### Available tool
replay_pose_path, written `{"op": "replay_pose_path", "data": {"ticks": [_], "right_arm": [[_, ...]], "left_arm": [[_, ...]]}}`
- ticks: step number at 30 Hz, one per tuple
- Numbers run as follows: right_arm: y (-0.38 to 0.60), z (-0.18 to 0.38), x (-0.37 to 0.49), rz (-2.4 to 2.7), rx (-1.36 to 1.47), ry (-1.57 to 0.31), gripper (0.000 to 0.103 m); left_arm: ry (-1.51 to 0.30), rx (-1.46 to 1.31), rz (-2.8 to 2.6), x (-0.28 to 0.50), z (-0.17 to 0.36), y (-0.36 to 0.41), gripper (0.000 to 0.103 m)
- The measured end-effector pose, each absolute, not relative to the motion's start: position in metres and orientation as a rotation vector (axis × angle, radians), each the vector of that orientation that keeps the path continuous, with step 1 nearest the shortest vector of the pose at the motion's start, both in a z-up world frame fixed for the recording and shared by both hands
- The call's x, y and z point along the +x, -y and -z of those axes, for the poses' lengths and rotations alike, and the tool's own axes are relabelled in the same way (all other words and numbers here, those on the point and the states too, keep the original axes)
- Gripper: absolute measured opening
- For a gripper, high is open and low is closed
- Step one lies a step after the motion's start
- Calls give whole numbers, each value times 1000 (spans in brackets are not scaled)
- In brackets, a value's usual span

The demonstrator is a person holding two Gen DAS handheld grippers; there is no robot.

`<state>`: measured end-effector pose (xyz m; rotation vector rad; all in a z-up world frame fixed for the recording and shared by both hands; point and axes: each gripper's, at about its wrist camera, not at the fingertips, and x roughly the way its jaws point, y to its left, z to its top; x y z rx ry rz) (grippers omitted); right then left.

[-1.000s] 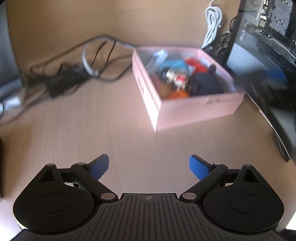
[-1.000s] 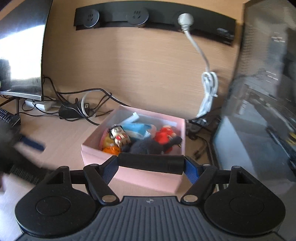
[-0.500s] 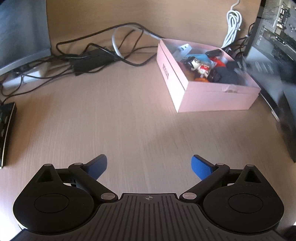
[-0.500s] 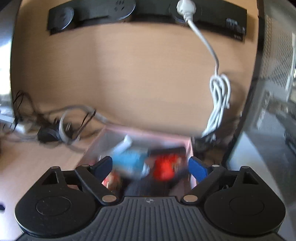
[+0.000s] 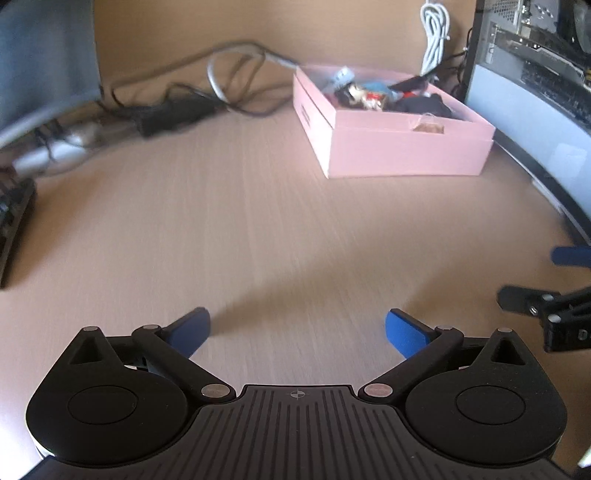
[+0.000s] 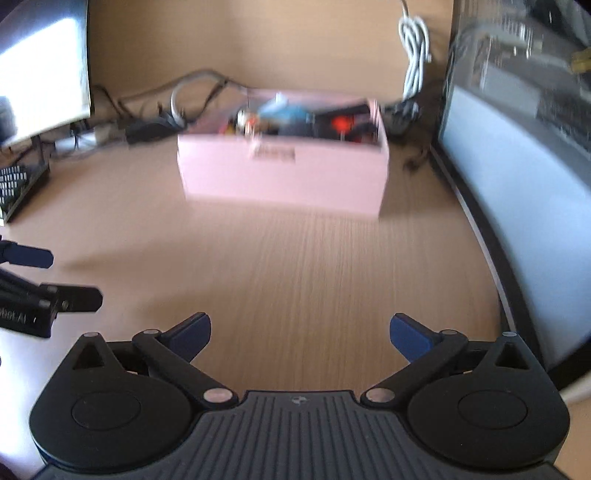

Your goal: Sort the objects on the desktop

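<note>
Pink rectangular cardboard box (image 5: 391, 147) — open-topped, standing on the pale wood-grain surface (image 5: 258, 229) toward the back wall, holding a heap of small items: a blue piece, a red piece, a dark soft lump, a small figure; details blurred. Position: ahead of both sets of fingers and well apart from them; ahead and to the right in the left view, nearly dead ahead in the right view, long side facing it. By judgement, the right gripper (image 6: 300, 332) has the straighter line to it. Right gripper: blue-tipped fingers spread wide, holding nothing. Left gripper (image 5: 297, 328): likewise spread, holding nothing. No loose item visible on the surface between fingers and box. Surroundings — tangled dark cables (image 5: 192, 99), coiled white cord (image 5: 436, 33), computer case (image 5: 535, 74).
</note>
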<state>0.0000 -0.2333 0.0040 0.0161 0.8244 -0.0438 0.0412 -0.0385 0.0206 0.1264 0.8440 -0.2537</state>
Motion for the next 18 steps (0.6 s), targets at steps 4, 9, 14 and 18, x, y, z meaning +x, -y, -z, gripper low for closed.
{"op": "replay_pose_path", "data": {"ticks": [4,9,14,18], "right_arm": [[234,1,-1,49,16,-830,103],[239,4,14,21,10,-777,103],[237,6,28,112,46,-742,103],[240,11,23,88,36,-695,103]], "left_arm": [[-767,104,212,37,-13,42,103],[-732,86,177,46,-11,45,103],[-725,83,178,46,-10,45,103],[-724,81,179,45,-10,45,103]]}}
